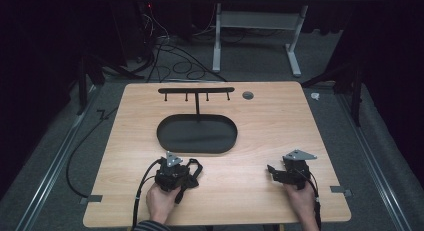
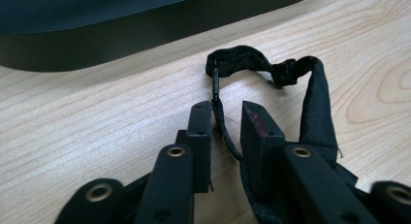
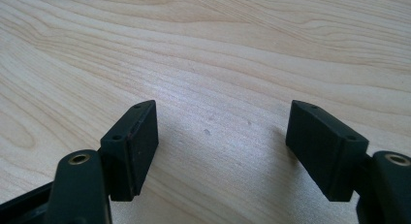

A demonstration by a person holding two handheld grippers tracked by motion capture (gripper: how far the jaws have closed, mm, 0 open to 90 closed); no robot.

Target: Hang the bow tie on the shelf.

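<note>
**Closing on the black cord**

Narrowing around the thin black cord (image 2: 224, 132) of a black fabric strap (image 2: 317, 105), the left tongs (image 2: 228, 122) haven't clamped yet, near the black oval tray (image 1: 197, 135). Right tongs (image 3: 223, 151) rest wide open, empty, on the pale wooden surface (image 1: 280, 121), likely waiting to help.

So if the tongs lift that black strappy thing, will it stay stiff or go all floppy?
Probably floppy: the black strap lies in loose, twisted loops on the table. It looks like soft fabric with a thin cord, so likely light. The cord between the left tongs might slip, being so thin.
</note>
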